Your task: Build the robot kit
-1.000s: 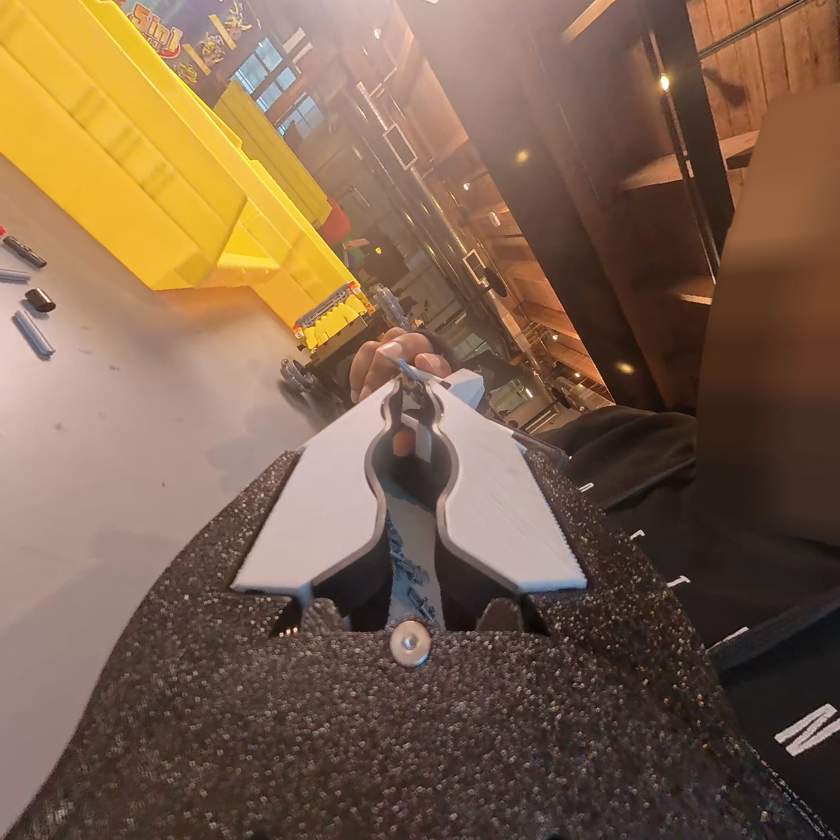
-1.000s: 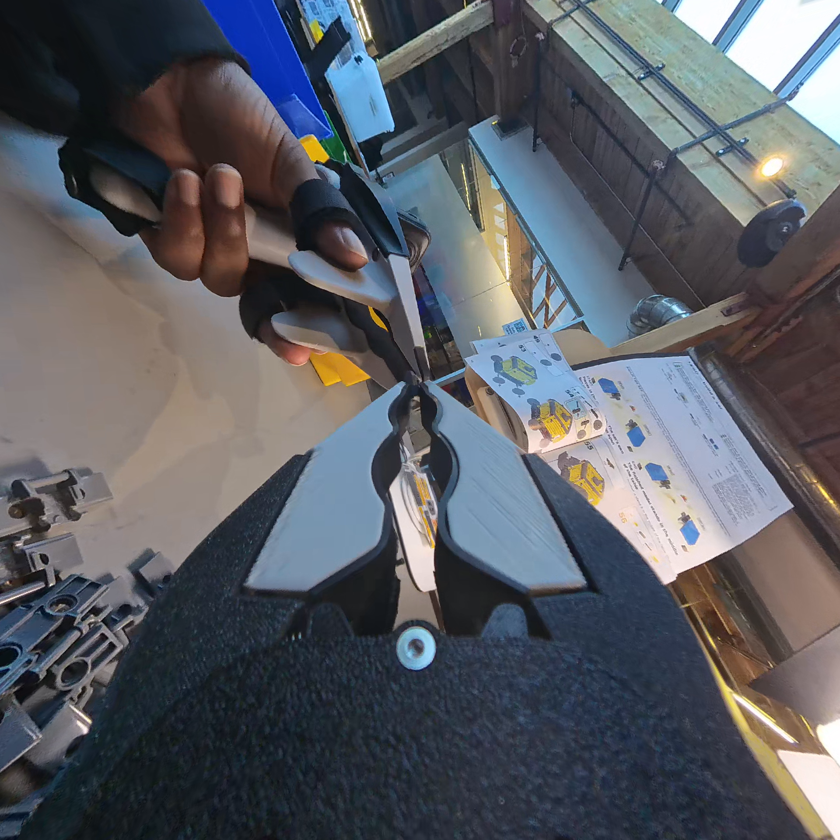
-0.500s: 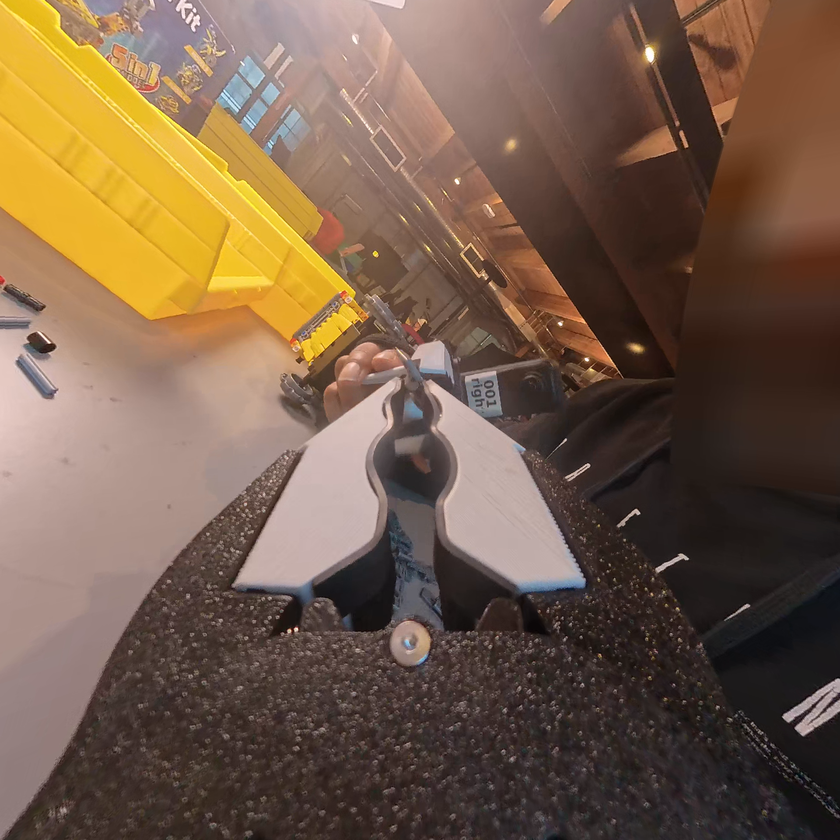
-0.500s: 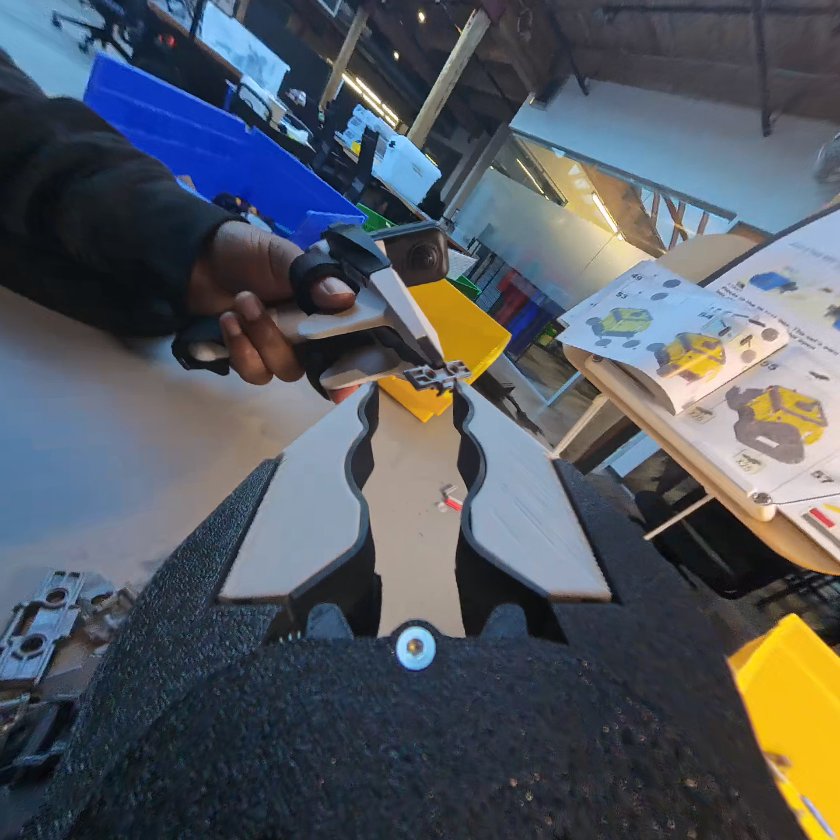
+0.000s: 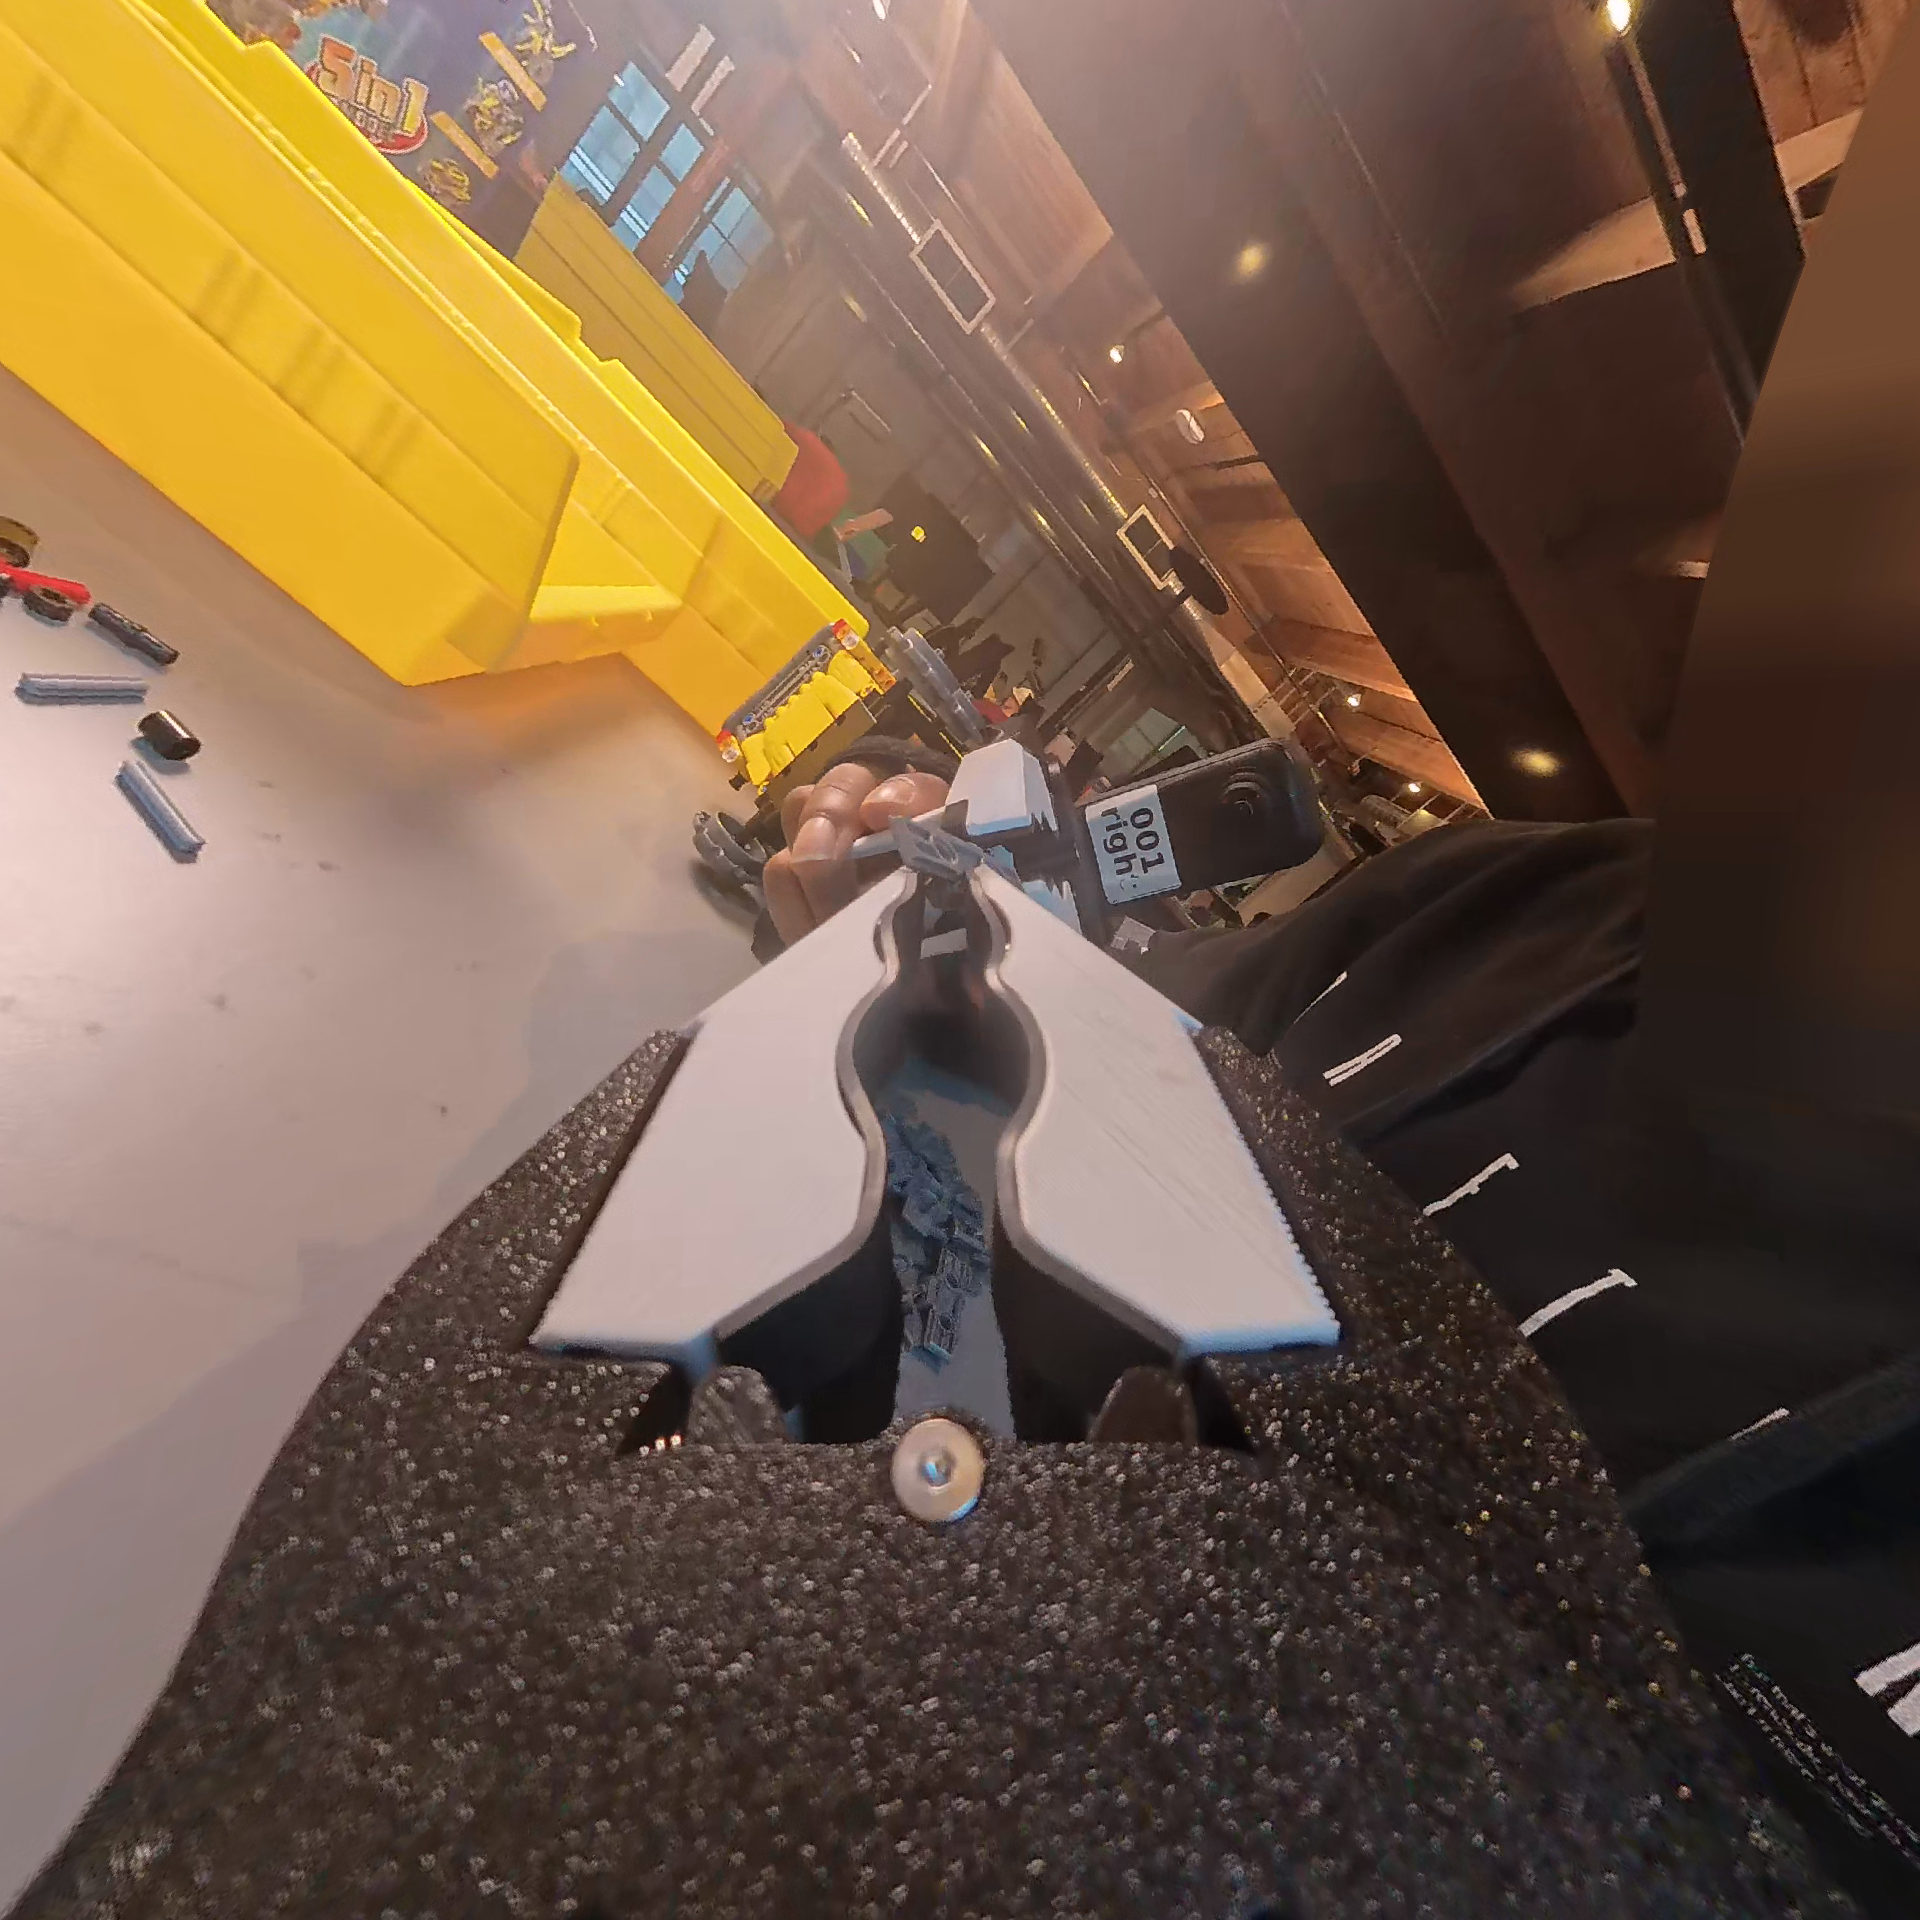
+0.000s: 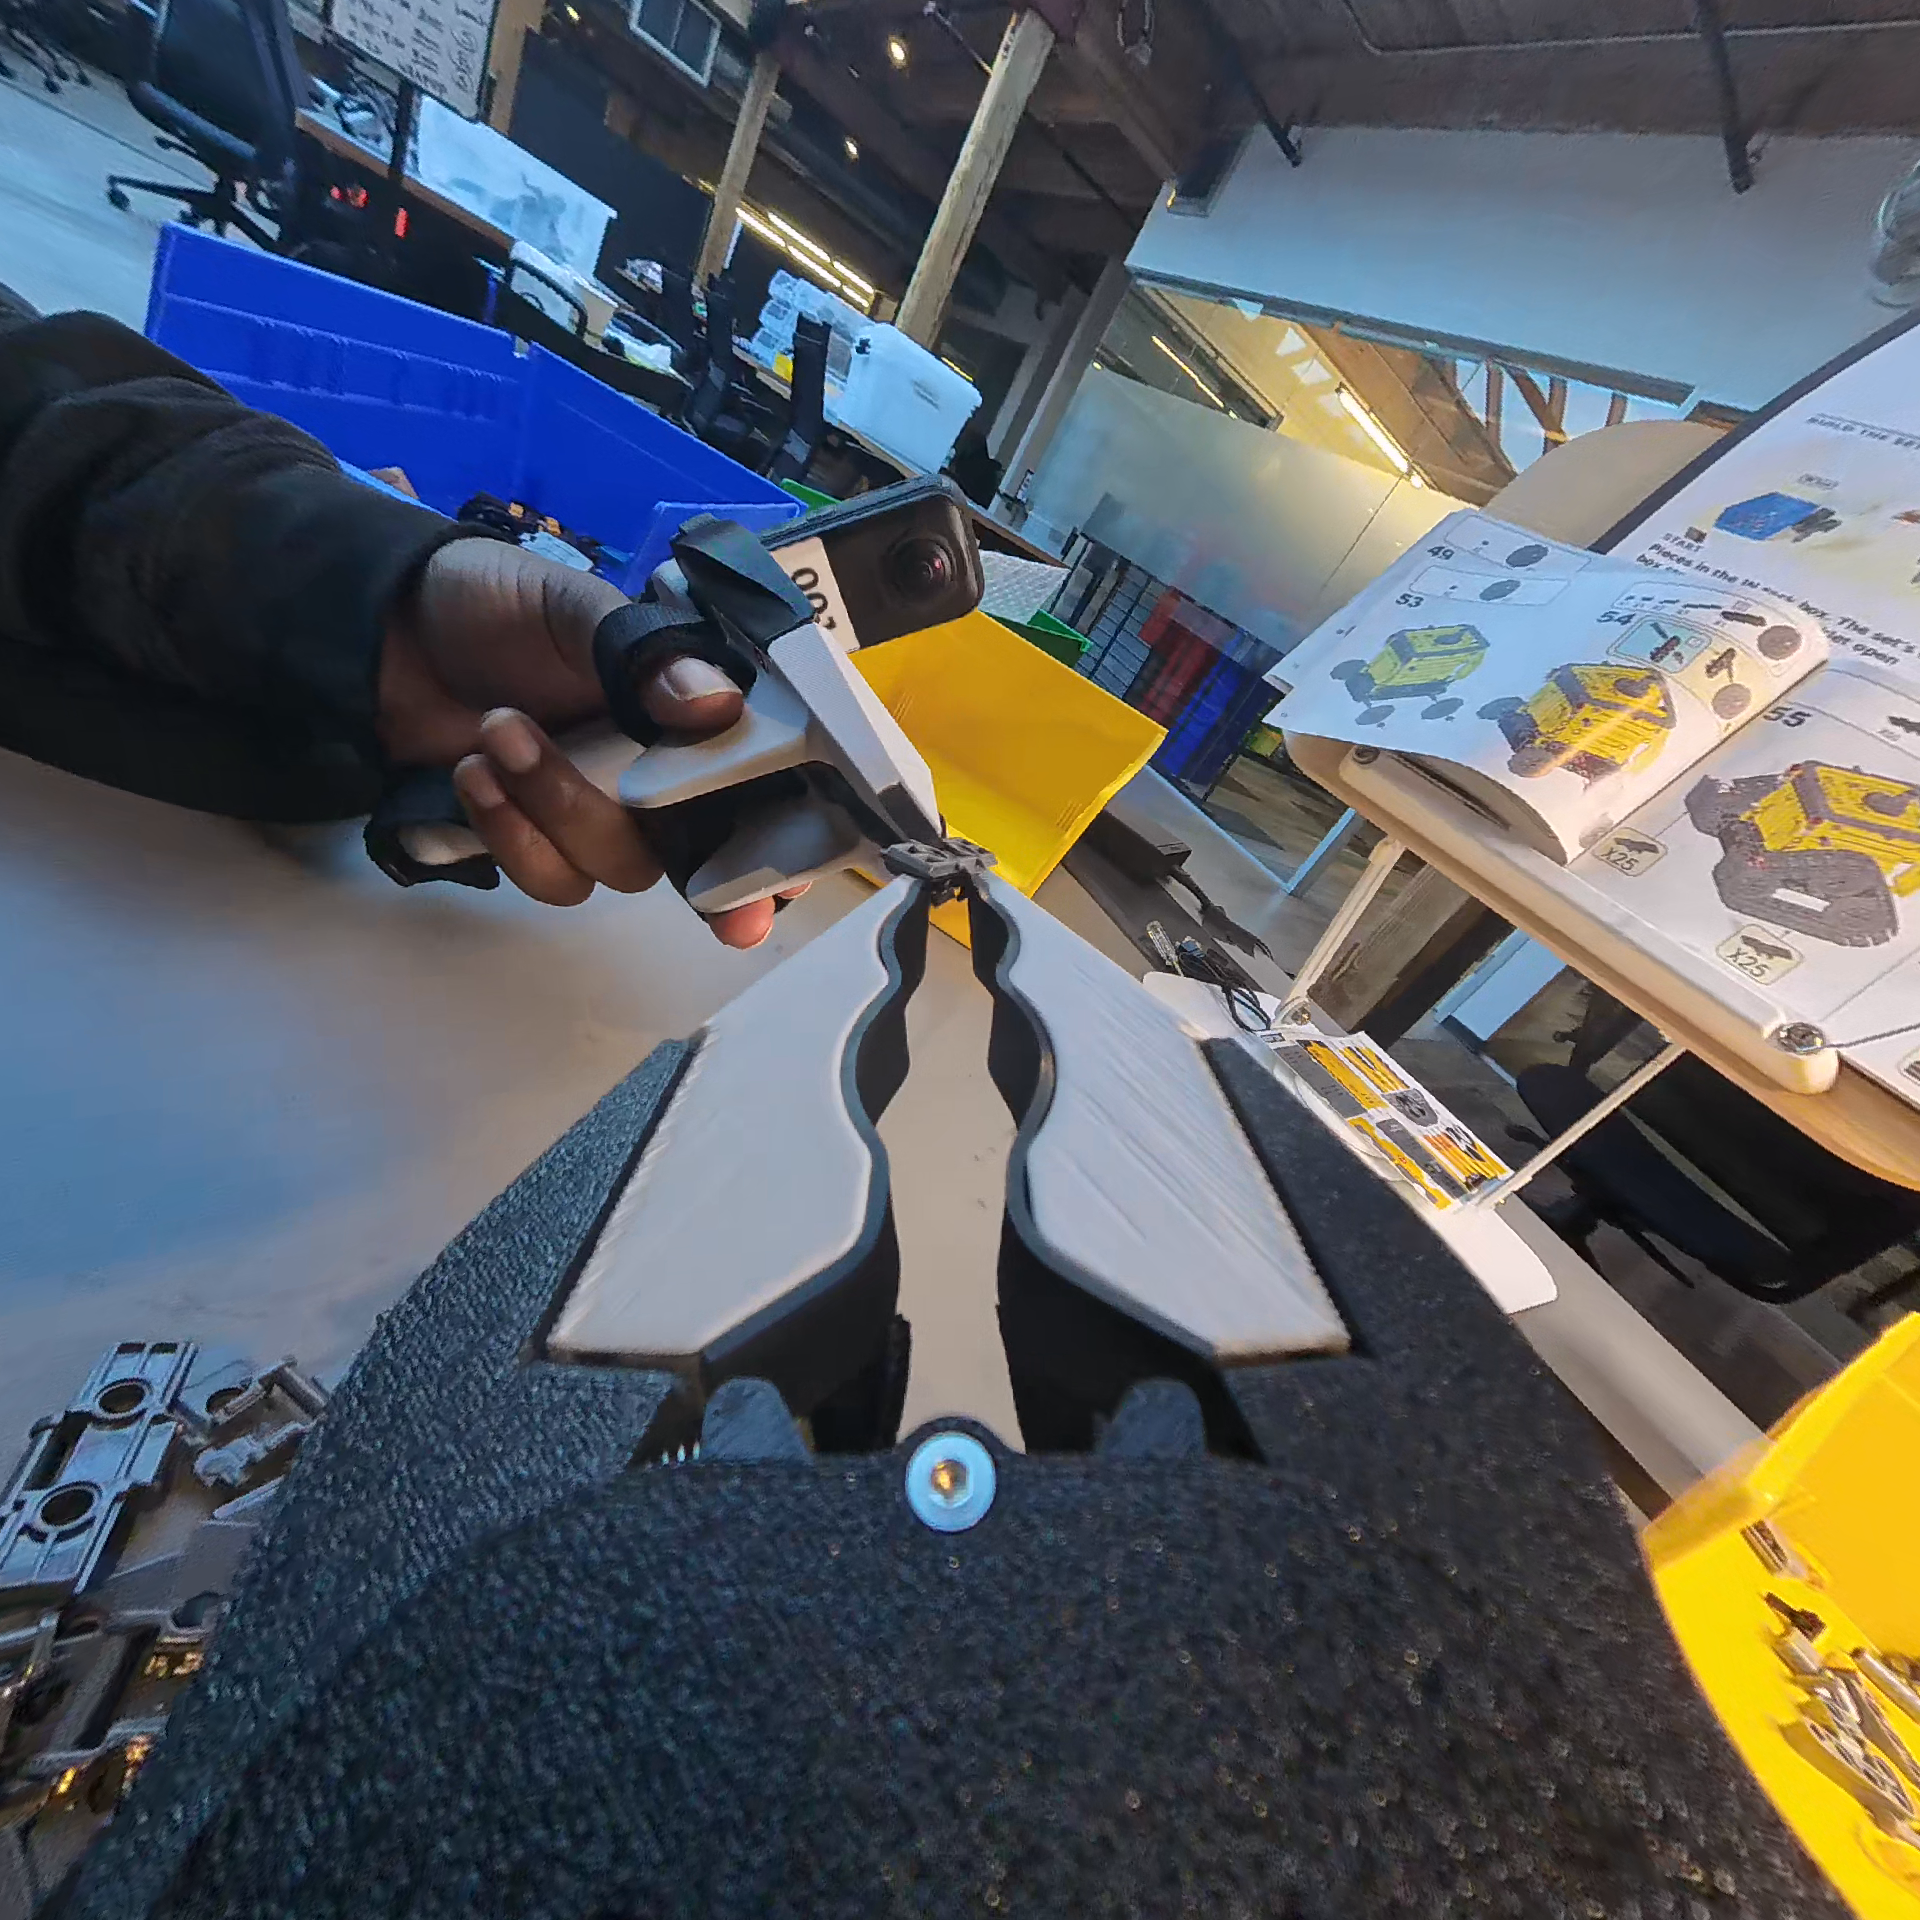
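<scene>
Grey toy piece (image 6: 935, 862) is pinched by both claws, left (image 5: 940, 883) and right (image 6: 943, 891) (tips meeting).

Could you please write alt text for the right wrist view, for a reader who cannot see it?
The right gripper and the left gripper, held in a hand, both pinch one small grey building piece above a pale table. An open instruction booklet stands to the right; grey parts lie lower left.
</scene>
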`<state>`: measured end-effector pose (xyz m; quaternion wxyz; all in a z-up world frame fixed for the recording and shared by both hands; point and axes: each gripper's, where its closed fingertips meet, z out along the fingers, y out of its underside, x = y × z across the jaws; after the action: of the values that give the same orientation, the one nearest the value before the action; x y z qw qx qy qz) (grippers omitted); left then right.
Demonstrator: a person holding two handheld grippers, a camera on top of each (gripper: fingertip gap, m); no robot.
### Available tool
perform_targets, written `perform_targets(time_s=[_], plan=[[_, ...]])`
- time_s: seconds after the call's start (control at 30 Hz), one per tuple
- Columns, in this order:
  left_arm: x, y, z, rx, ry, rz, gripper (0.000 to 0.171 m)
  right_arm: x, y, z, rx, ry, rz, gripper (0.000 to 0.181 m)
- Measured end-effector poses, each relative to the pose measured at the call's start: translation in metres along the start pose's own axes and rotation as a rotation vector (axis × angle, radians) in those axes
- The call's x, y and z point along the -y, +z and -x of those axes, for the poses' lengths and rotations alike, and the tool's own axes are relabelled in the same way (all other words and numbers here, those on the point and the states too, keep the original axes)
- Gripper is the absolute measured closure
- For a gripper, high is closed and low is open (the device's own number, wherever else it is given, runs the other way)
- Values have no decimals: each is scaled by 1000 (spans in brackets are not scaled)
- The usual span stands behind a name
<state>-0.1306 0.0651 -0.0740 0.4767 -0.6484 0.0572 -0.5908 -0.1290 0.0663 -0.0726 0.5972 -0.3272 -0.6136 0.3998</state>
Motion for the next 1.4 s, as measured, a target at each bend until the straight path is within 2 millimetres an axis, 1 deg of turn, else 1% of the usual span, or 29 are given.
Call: perform_targets(time_s=[0.1,0.3,0.37,0.47,0.53,0.6,0.67,0.73,0.8,0.87,1.0,1.07,1.1,1.17,1.23,1.3,1.4], plan=[[2,-2,0,-1,-4,-6,167,0,-1,-2,-3,21,-8,181],[3,-3,1,-2,-8,-8,167,0,-2,-4,12,78,-18,180],[2,-3,-3,-33,-22,0,167,2,-2,-6,14,114,-34,168],[-1,-2,-13,-124,-80,10,167,9,-5,-6,72,186,-70,148],[-3,0,-19,-169,-102,19,167,15,-8,4,162,212,-89,145],[-5,1,-22,-191,-118,31,167,21,-11,10,241,263,-110,131],[-9,2,-25,-217,-136,54,167,24,-12,16,290,290,-115,127],[-13,4,-30,-244,-146,79,167,23,-11,22,306,266,-104,131],[-19,6,-33,-260,-150,105,166,23,-11,26,310,252,-106,143],[-20,6,-33,-265,-159,111,167,24,-11,27,318,257,-113,143],[-20,6,-30,-249,-166,107,167,21,-11,26,316,261,-106,144],[-19,6,-24,-216,-166,100,166,17,-9,24,296,256,-90,144],[-19,6,-20,-194,-160,98,167,14,-9,22,282,255,-81,152],[-16,4,-14,-157,-142,81,167,10,-9,17,260,256,-69,153],[-14,2,-14,-145,-109,80,169,8,-8,16,255,250,-52,153],[-16,3,-12,-111,-66,97,171,6,-7,17,249,237,-41,153],[-13,2,-10,-107,-89,79,171,2,-6,16,237,231,-28,153]])
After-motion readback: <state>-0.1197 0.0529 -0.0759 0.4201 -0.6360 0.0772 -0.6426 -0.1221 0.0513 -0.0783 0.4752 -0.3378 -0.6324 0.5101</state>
